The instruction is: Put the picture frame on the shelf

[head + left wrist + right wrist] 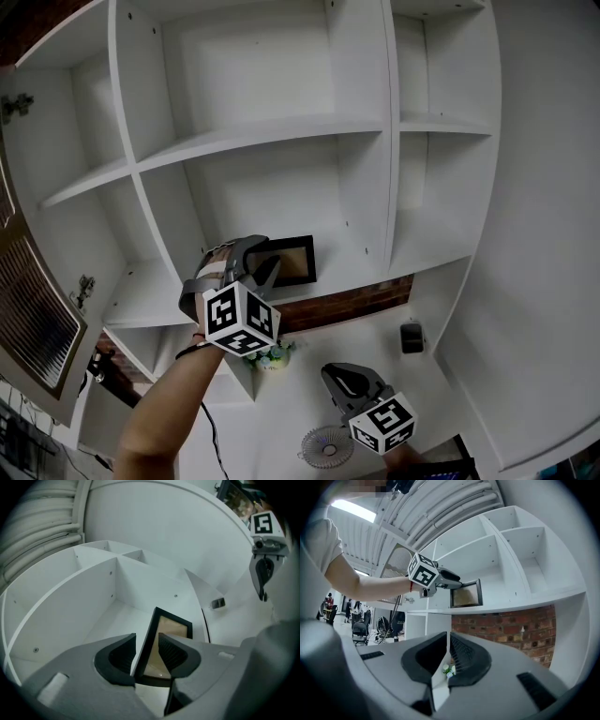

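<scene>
A black picture frame with a tan picture stands in a middle compartment of the white shelf unit, leaning near the back wall. My left gripper is at the frame's left edge. In the left gripper view the frame runs between the two jaws, and the gripper is shut on its edge. The right gripper view shows the frame and left gripper from below. My right gripper hangs lower, apart from the shelf. Its jaws are shut with nothing between them.
Under the shelf runs a brick wall strip. A small flowering plant, a round fan and a dark small box are below. An open cabinet door hangs at the left. The neighbouring compartments hold nothing.
</scene>
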`<state>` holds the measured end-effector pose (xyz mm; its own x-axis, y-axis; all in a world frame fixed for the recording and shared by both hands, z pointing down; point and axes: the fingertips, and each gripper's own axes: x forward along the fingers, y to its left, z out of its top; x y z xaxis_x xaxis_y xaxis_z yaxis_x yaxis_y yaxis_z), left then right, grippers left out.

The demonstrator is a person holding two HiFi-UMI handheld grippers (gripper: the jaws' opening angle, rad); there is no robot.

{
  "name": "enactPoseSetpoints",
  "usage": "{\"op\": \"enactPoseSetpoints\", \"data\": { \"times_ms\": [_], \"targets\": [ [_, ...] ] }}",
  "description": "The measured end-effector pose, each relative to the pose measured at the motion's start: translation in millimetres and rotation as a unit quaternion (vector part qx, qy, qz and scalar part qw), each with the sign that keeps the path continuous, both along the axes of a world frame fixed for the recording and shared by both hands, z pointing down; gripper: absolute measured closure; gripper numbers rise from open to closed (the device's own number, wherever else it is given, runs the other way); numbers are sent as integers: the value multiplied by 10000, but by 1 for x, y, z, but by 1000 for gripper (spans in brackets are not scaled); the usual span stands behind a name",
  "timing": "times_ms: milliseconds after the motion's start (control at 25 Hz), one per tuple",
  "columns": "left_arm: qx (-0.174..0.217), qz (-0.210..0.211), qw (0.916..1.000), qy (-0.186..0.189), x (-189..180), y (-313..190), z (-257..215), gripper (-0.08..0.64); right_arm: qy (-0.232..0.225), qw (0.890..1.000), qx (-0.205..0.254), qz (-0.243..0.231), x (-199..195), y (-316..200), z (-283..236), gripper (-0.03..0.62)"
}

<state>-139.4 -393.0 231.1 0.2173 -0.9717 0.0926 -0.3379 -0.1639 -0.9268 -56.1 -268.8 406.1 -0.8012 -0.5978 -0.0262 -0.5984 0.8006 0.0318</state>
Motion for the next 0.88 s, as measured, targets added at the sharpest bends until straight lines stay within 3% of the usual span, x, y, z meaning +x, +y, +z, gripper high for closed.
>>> {"op": "enactPoseSetpoints", "data": {
  "times_ms": [240,440,880],
  "targets": [
    [-65,84,9920,1261,-9,9,-2,408,73,9999,80,-57,3,-1,-7,572],
    [-87,188,9741,2253,-17,19,-3,408,137,9997,149,-133,3,1,-12,572],
    [376,641,9537,2915,-11,54,-2,419,320,9984,395,-266,-2,-1,-22,572]
  ]
}}
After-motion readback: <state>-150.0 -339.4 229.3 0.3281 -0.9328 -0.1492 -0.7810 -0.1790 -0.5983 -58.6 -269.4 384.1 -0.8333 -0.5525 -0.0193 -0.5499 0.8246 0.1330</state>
